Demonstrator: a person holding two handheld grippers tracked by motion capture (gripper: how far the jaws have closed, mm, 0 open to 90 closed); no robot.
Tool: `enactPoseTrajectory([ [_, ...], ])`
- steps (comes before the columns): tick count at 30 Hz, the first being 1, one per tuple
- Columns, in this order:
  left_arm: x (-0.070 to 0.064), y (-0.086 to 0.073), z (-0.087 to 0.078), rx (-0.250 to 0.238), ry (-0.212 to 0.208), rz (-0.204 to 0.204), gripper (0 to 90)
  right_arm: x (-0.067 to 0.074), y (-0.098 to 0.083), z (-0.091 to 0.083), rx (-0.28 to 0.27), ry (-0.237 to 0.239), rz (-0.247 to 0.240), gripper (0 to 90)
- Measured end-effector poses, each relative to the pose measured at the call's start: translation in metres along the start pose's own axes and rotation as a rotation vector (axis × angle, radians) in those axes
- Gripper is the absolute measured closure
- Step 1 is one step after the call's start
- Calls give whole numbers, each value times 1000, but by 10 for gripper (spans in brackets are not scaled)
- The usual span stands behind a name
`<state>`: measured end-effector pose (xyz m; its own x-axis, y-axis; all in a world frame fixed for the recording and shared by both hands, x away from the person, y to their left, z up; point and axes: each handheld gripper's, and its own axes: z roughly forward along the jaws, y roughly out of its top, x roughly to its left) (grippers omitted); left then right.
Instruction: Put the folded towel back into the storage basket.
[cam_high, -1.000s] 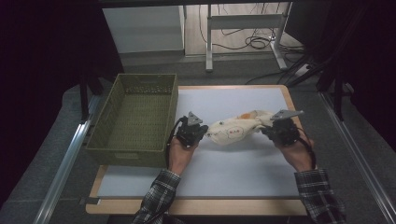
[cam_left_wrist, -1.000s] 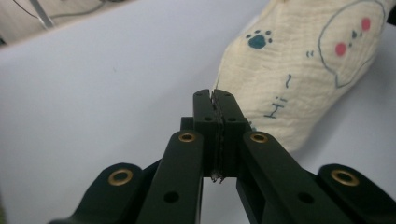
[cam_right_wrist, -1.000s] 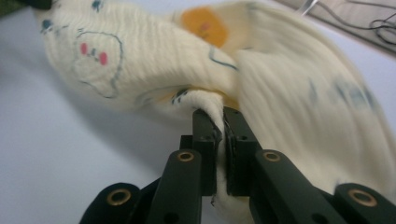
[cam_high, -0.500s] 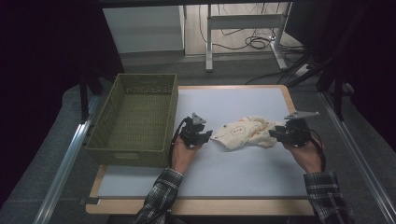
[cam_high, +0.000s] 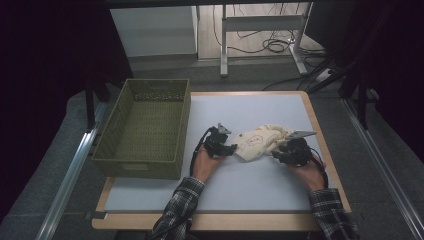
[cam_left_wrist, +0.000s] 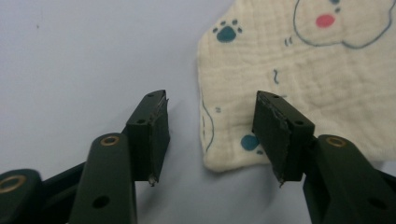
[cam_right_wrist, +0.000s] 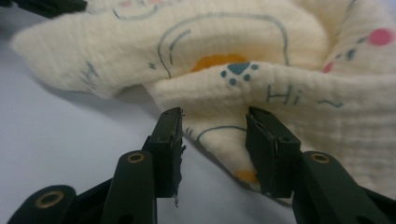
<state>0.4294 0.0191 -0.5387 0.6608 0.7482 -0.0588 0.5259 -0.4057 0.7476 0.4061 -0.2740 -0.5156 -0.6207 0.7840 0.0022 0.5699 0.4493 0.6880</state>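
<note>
Two grippers sit at either end of a crumpled cream cloth (cam_high: 260, 142) lying on the white mat (cam_high: 250, 185), right of the green basket (cam_high: 145, 130). From the high view the cloth's print is too small to read, and the person's hands cover much of both grippers. The left gripper (cam_left_wrist: 212, 135) stands partly open, its jaws having just been opening; the cloth's corner lies between them, flat on the mat, with no pad pressing it. The right gripper (cam_right_wrist: 215, 140) is likewise partly open, jaws just opened, a cloth fold between them but loose. The cloth's far edge is cut off in both gripper views.
</note>
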Motion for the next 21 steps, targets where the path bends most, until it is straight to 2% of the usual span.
enactPoseTrajectory([
  [1, -1, 0, -1, 3, -8, 7, 516, 4, -2, 4, -15, -46, -32, 609],
  [2, -1, 0, -1, 3, -8, 7, 556, 5, -2, 3, -15, -62, -44, 654],
  [3, -3, -1, -1, 3, -11, 13, 556, 5, -2, 3, -15, -62, -44, 654],
  [4, -5, -1, -2, -1, -13, 6, 604, 7, -2, 2, -13, -79, -54, 730],
  [5, -7, -2, -2, -1, -11, 9, 654, 8, -3, 1, -9, -98, -62, 806],
  [6, -9, -2, -2, -3, -14, 18, 717, 7, -4, 0, -8, -106, -64, 842],
  [8, -15, -2, -2, 1, -16, 42, 853, 7, -4, -1, -11, -99, -48, 861],
  [11, -18, 1, -5, 16, 9, 73, 892, 7, -2, -9, -4, -92, -60, 866],
  [13, -17, 1, -8, 7, 10, 73, 893, 7, -1, -13, -10, -89, -60, 866],
  [15, -15, 3, -20, -18, 8, 60, 892, 6, 2, -29, -29, -80, -58, 865],
  [16, -15, 5, -32, -47, 9, 55, 891, 4, 4, -44, -41, -82, -64, 865],
  [17, -15, 7, -41, -64, 10, 54, 890, 3, 5, -50, -46, -82, -64, 865],
  [18, -15, 7, -41, -64, 10, 54, 889, 2, 6, -60, -56, -77, -60, 864],
  [19, -16, 8, -54, -85, 12, 58, 888, 1, 6, -68, -67, -75, -55, 864],
  [20, -16, 8, -54, -85, 12, 58, 888, 0, 7, -74, -72, -72, -56, 863],
  [21, -18, 9, -63, -95, 11, 64, 888, 0, 7, -74, -72, -72, -56, 863],
])
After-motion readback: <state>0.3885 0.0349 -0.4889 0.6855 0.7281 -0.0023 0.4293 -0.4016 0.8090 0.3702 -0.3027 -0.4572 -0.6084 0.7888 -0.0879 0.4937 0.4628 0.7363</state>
